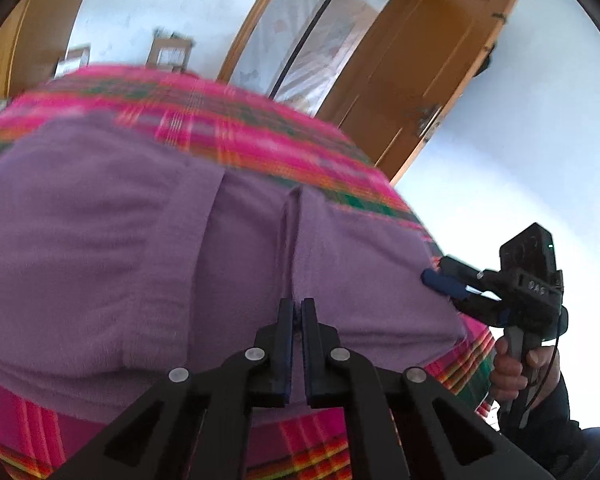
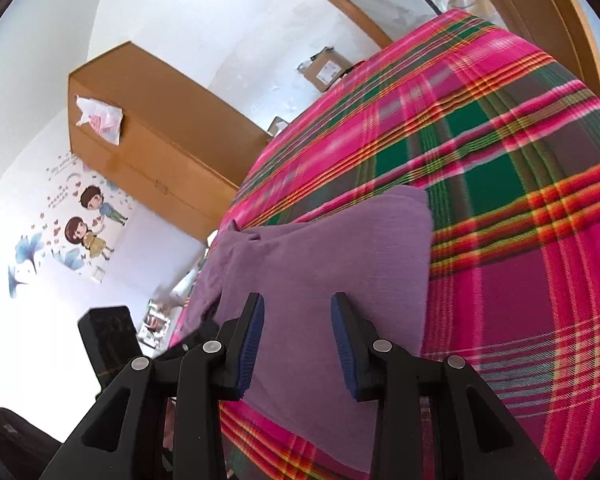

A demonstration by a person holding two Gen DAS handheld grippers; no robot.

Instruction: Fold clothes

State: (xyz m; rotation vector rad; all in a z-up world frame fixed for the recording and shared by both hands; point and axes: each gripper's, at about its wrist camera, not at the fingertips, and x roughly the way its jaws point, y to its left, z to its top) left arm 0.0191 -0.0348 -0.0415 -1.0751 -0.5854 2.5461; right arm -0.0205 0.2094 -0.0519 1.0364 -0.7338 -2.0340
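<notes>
From my left wrist view, the left tool [image 1: 297, 312] pinches a ridge of the purple garment [image 1: 100, 240] on the plaid bed [image 1: 228, 120]. Only there I see the hand [image 1: 508, 368] at four o'clock; my right view shows the right tool [image 2: 297, 312] half open over the cloth.

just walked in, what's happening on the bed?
A person is folding a purple garment spread on a pink plaid bedspread, with tongs in each hand. The left tongs are shut, pinching a ridge of the fabric near its close edge. The right tongs hover open at the garment's side, gripping nothing yet.
</notes>
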